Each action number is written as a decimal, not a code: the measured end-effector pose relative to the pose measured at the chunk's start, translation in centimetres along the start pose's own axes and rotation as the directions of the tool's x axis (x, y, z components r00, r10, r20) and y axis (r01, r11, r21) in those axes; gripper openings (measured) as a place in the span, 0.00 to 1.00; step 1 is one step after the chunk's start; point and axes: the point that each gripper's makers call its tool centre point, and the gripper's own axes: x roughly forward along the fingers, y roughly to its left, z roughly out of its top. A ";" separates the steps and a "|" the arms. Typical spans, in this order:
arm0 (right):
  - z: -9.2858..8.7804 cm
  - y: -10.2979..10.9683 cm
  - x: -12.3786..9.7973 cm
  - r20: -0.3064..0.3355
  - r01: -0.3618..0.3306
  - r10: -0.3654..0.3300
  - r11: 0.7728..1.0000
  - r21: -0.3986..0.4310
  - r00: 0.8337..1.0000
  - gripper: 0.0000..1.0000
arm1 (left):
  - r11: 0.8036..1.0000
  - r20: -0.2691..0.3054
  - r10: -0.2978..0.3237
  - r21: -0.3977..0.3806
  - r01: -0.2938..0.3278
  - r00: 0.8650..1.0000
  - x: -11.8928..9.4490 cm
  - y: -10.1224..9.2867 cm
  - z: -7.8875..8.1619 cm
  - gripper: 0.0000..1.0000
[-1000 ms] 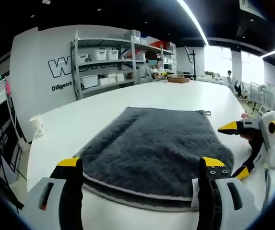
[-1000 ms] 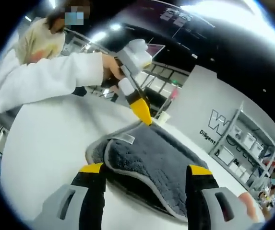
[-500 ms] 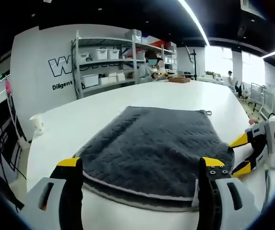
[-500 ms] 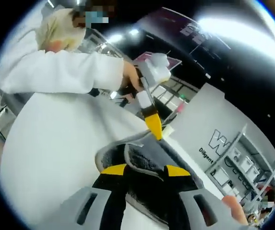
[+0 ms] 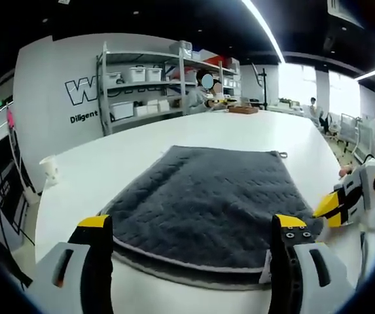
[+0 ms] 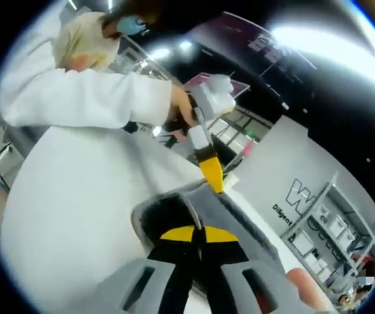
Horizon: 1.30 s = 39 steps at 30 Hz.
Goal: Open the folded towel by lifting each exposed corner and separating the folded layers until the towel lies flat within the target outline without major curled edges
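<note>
Since a second ago, right claw (image 6: 197,233) jaws have come together, clamped on a towel (image 5: 207,203) corner between them. Left claw (image 5: 190,226) hangs apart just before the towel's near edge. Lift slowly, peeling only the top layer.

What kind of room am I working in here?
Probably a lab or workshop in an open-plan office: metal shelving stacked with storage bins, lettering on the wall, people at desks beyond the large white table holding the grey towel.
</note>
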 end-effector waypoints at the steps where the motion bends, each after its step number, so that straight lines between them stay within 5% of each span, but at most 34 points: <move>1: 0.0 -0.1 0.0 0.002 0.000 0.000 1.000 0.010 1.000 0.00 | 1.000 -0.001 0.000 0.001 0.000 1.000 0.0 0.0 0.0 0.99; 7: 0.2 -0.6 -0.2 0.020 0.002 -0.005 0.989 0.146 1.000 0.00 | 1.000 0.013 0.002 -0.008 -0.002 1.000 -0.2 0.3 0.3 0.99; 13: -0.7 -1.9 -0.4 0.023 0.011 -0.020 0.938 0.347 1.000 0.00 | 1.000 0.026 0.012 -0.018 -0.011 1.000 -0.5 0.5 0.4 0.99; 17: -2.3 -3.1 -0.4 -0.016 0.051 -0.049 0.885 0.463 0.999 0.00 | 1.000 0.028 0.010 -0.016 -0.009 1.000 -0.5 0.5 0.4 0.99; 26: -6.0 -5.1 -1.2 -0.108 0.149 -0.103 0.712 0.686 0.989 0.00 | 1.000 0.031 0.001 -0.019 -0.001 1.000 -0.3 0.5 0.4 0.99; 29: -6.6 -5.4 -1.3 -0.122 0.164 -0.110 0.683 0.712 0.986 0.00 | 1.000 0.025 -0.003 -0.018 0.003 1.000 -0.2 0.4 0.2 0.99; 39: -7.1 -5.6 -1.7 -0.140 0.187 -0.124 0.649 0.737 0.982 0.00 | 1.000 0.020 0.003 -0.014 -0.003 1.000 -0.2 0.4 0.0 0.99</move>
